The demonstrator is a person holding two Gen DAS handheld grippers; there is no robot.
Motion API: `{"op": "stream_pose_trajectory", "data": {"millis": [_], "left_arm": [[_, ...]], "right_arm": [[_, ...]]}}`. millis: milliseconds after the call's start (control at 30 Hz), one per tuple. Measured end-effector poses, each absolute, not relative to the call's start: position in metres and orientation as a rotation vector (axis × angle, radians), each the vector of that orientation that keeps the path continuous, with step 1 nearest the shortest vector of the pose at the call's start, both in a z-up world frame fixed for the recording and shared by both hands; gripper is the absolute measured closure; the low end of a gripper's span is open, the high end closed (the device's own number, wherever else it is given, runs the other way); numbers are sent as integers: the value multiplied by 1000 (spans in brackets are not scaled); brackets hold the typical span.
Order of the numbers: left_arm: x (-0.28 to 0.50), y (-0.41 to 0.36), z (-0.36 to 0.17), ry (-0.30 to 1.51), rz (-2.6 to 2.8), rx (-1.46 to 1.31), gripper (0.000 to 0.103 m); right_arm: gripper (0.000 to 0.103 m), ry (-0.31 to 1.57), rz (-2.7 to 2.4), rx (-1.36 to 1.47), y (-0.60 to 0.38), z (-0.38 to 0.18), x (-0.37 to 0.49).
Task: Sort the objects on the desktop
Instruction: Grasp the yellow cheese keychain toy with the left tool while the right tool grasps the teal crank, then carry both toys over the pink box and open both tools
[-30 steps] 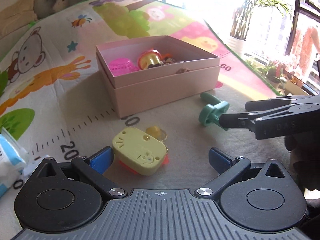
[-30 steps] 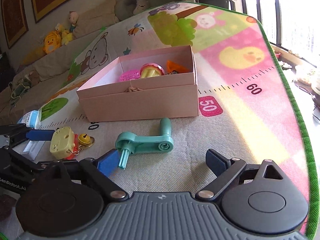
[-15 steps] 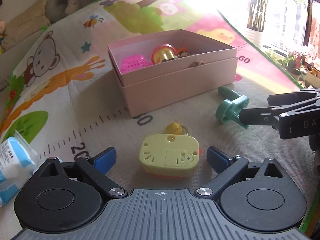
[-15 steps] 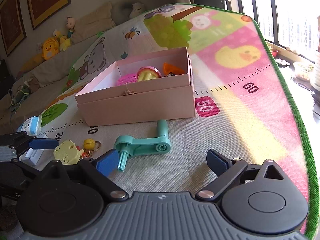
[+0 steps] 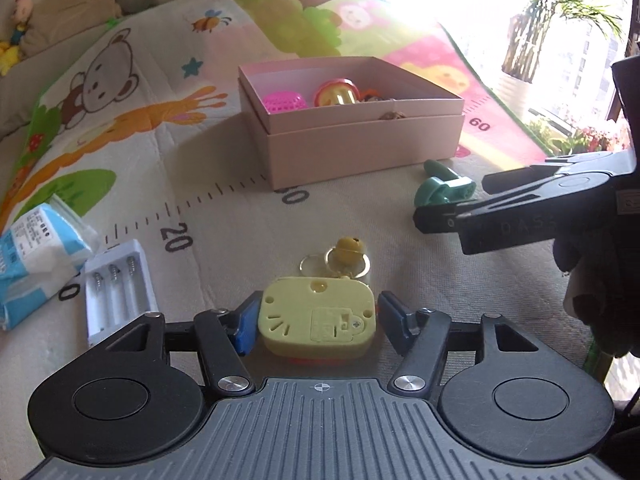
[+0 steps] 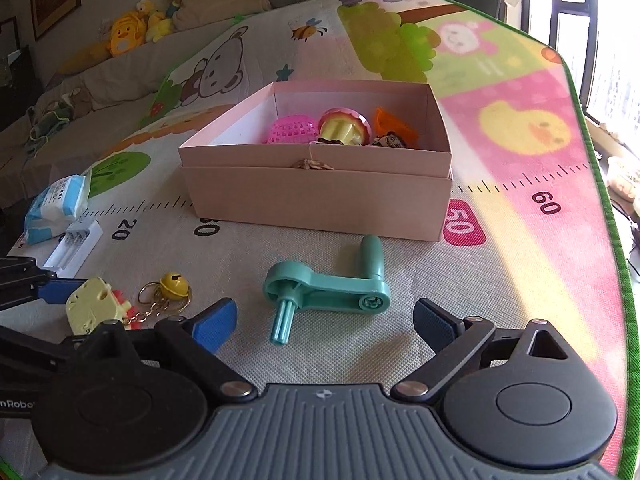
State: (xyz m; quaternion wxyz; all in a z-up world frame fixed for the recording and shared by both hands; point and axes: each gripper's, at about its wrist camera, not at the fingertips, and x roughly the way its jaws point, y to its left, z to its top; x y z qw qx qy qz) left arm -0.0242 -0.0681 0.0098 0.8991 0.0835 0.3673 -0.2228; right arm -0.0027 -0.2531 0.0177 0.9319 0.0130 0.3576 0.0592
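Across the play mat (image 5: 120, 168), the left gripper (image 5: 316, 316) has moved over the yellow toy (image 5: 316, 316), jaws closing around it (left pad touching, right just apart); the right gripper (image 6: 324, 320) stands wide near the teal crank (image 6: 328, 288); boxing comes next.

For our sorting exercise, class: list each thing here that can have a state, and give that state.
Pink box: open, toys inside.
Yellow toy: on the mat, between the closing left tongs.
Bell keyring: on the mat, beside the yellow toy.
Green crank: flat on the mat, untouched.
Right tongs: open, empty.
Battery holder: empty.
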Motion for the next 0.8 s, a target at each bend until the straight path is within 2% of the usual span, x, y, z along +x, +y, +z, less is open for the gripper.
{"op": "stream_pose_trajectory", "data": {"millis": [100, 300, 433, 767, 800], "left_arm": [[-26, -69, 9, 747, -433, 194, 25], [-17, -72, 6, 750, -393, 159, 26], [-25, -79, 6, 724, -381, 185, 38], [-54, -76, 20, 677, -403, 195, 40], [-55, -75, 28, 657, -406, 191, 43]], "right_arm": [[8, 731, 108, -17, -247, 18, 8], [32, 765, 113, -45, -242, 17, 15], [32, 772, 144, -59, -244, 18, 7], [32, 798, 244, -171, -236, 38, -37], [32, 786, 255, -177, -236, 45, -43]]}}
